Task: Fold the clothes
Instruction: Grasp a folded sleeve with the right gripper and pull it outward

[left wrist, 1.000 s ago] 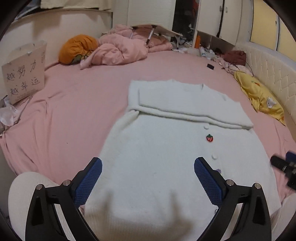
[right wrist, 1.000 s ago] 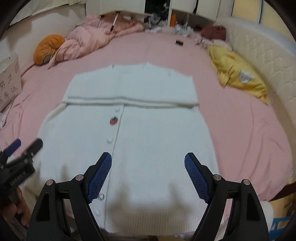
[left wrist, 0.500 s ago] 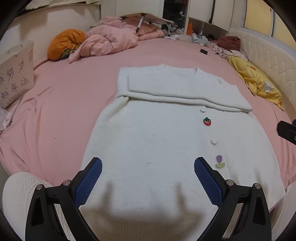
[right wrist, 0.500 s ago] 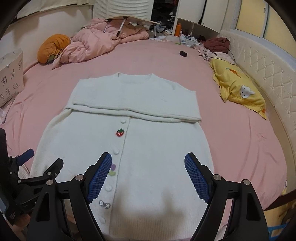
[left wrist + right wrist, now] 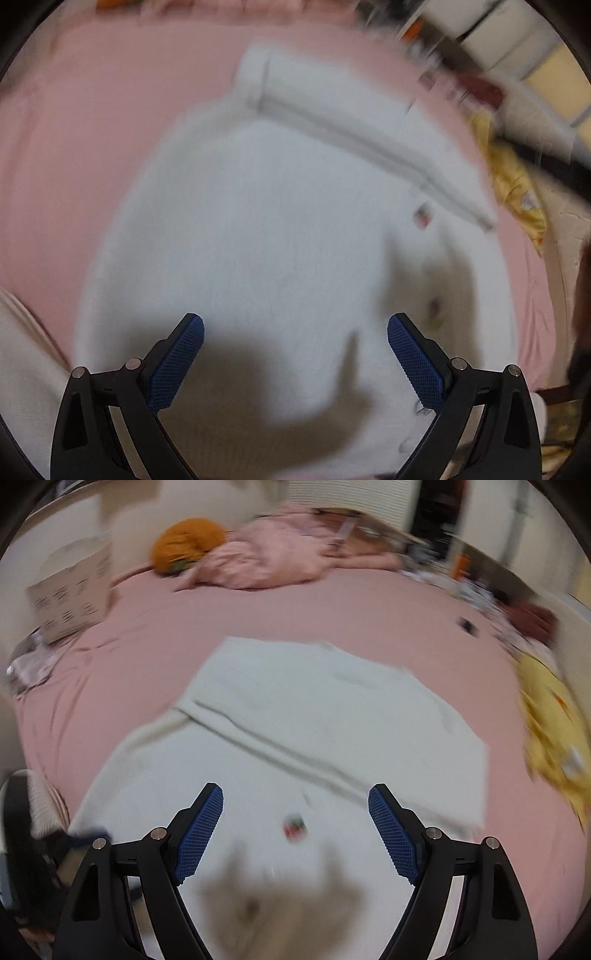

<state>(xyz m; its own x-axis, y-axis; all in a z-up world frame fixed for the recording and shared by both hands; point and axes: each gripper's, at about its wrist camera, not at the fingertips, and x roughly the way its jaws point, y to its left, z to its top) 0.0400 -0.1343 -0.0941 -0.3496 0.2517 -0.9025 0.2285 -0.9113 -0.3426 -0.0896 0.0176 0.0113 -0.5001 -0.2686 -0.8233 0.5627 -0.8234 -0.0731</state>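
Note:
A white knitted cardigan [image 5: 266, 229] lies flat on the pink bed, its sleeves folded across the chest as a band [image 5: 369, 147]. Small buttons and a strawberry patch [image 5: 294, 826] run down its front. My left gripper [image 5: 295, 332] hangs open over the cardigan's lower half, nothing between its blue pads [image 5: 177, 362]. My right gripper [image 5: 295, 805] is open too, above the cardigan [image 5: 332, 709] near the strawberry patch, with its shadow on the fabric below. Both views are blurred by motion.
A pink sheet [image 5: 295, 605] covers the bed. At the far end lie a crumpled pink blanket [image 5: 280, 554] and an orange cushion [image 5: 184, 542]. A cardboard sign [image 5: 70, 594] stands at the left, a yellow pillow [image 5: 550, 716] at the right edge.
Both grippers have dropped closer to the cardigan and tilted; the left view has rolled and lowered, the right has swung left across the garment. Both jaws stayed open.

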